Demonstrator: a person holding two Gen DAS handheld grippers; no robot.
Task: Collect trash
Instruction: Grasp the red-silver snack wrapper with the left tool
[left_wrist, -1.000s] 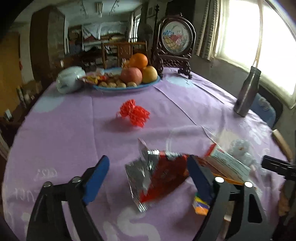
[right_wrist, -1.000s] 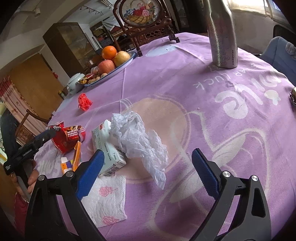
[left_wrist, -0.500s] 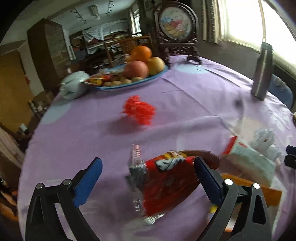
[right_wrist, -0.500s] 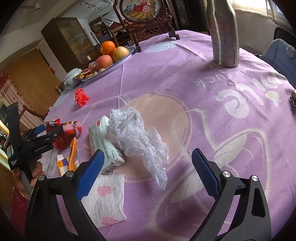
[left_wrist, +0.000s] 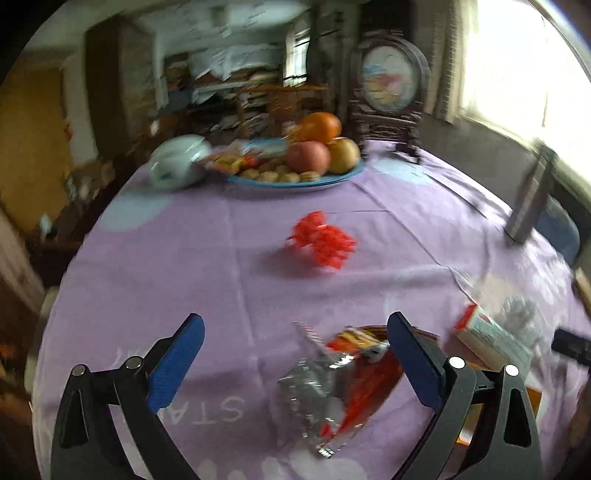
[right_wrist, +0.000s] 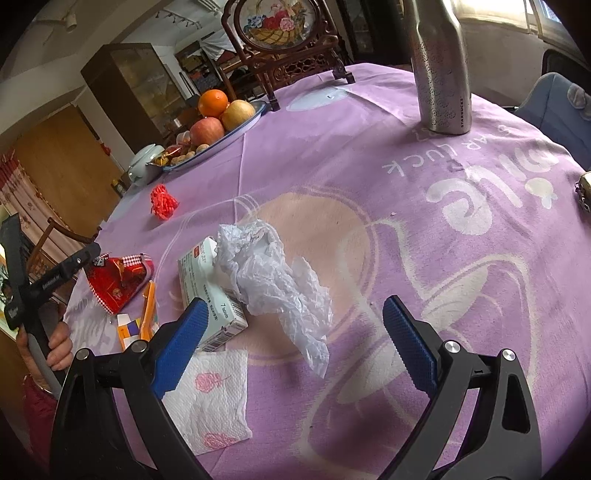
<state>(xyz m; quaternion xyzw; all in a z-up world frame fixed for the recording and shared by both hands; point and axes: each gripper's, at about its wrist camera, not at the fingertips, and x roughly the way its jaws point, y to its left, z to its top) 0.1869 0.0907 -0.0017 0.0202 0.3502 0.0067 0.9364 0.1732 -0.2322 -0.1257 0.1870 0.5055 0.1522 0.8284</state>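
The left gripper (left_wrist: 293, 328) is held with jaws wide apart over a red snack wrapper (left_wrist: 340, 384), which lies on the purple tablecloth (left_wrist: 221, 258) between the fingers, nearer the right one; its long axis seems, through blur, to run diagonally. The right gripper (right_wrist: 291, 321) is likewise spread, with one crumpled tissue (right_wrist: 273, 277) just ahead. One pill box (right_wrist: 207, 291), one napkin (right_wrist: 210, 398) and one red tangle (right_wrist: 163, 201) are counted.

The left gripper (left_wrist: 291, 345) has drawn back from the snack wrapper (left_wrist: 332, 384).
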